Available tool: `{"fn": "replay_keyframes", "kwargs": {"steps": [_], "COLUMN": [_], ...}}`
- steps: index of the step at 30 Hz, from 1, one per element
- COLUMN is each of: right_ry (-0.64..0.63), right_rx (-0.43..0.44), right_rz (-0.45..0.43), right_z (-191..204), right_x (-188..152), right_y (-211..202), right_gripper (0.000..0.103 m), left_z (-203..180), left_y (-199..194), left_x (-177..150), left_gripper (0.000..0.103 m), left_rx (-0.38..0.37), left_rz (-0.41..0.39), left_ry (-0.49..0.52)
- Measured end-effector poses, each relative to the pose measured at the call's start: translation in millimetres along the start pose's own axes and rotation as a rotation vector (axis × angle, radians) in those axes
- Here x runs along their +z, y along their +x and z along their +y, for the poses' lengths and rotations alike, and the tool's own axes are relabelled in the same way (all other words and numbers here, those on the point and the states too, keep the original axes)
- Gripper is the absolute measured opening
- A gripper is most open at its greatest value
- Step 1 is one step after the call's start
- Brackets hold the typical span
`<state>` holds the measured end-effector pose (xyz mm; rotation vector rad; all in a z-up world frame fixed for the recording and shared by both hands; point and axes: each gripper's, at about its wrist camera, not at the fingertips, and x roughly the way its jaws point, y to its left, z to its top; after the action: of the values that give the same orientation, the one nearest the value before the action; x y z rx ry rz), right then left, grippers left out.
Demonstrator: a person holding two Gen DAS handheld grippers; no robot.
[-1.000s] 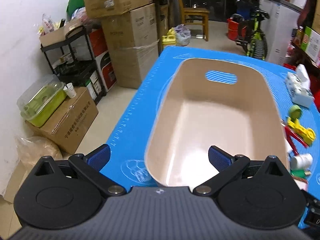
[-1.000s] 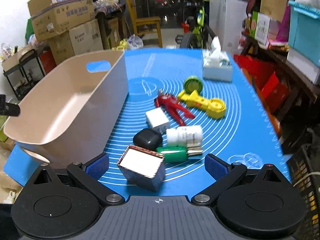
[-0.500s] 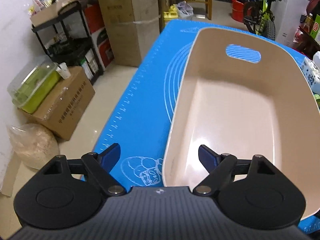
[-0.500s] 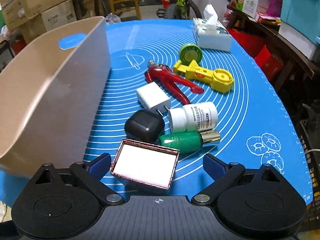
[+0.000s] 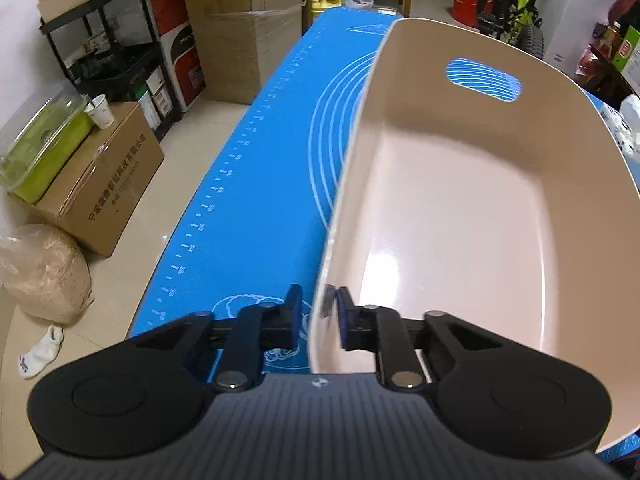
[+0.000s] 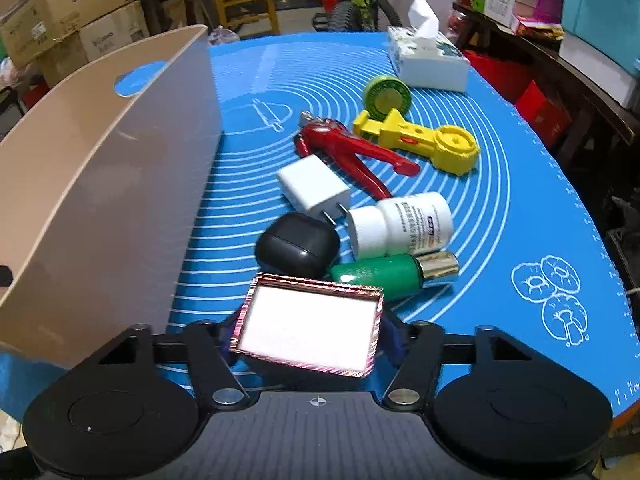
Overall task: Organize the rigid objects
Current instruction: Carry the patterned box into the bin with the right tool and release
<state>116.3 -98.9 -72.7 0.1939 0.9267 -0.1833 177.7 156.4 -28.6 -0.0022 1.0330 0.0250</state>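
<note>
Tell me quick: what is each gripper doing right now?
Left gripper: jaws just closed, pinching the near rim of the beige bin.
Right gripper: jaws just closed around the pink-edged box.

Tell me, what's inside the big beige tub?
Nothing yet. The left wrist view shows the tub with a bare, shiny floor. Only the left gripper pinches its near rim. The strip of floor behind that rim and the gripper is hidden.

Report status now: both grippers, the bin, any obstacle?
Left gripper clamped on bin rim. Right gripper just closing around pink-edged box. Nothing blocking.
</note>
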Motion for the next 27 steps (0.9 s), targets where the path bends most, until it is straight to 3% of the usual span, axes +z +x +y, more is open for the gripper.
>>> {"fn": "replay_keyframes", "kwargs": {"steps": [1, 13, 21, 27], "right_ry": [-0.002, -0.012, -0.049, -0.136], "right_rx": [0.001, 0.043, 0.144, 0.233], "right_rz": [-0.006, -0.128, -0.246, -0.289], "right_z": [-0.5, -9.0, 2.0, 39.2], "right_x": [-0.1, 13.4, 68.2, 108.2], "right_y": [-0.9, -33.7, -67.7, -76.5], "right_gripper": [0.062, 0.059, 0.059, 0.059], "left_z": [-1.8, -2.8, -4.1, -4.5], "left_y": [-0.6, -2.4, -1.9, -2.0], "left_x": [-0.1, 2.6, 2.9, 3.1], "left_gripper": [0.011, 0.011, 0.011, 0.011], "left_rx": [-0.003, 0.005, 0.009, 0.013], "left_rz": [-0.001, -0.002, -0.004, -0.003], "left_ry": [0.004, -0.003, 0.005, 0.008]}}
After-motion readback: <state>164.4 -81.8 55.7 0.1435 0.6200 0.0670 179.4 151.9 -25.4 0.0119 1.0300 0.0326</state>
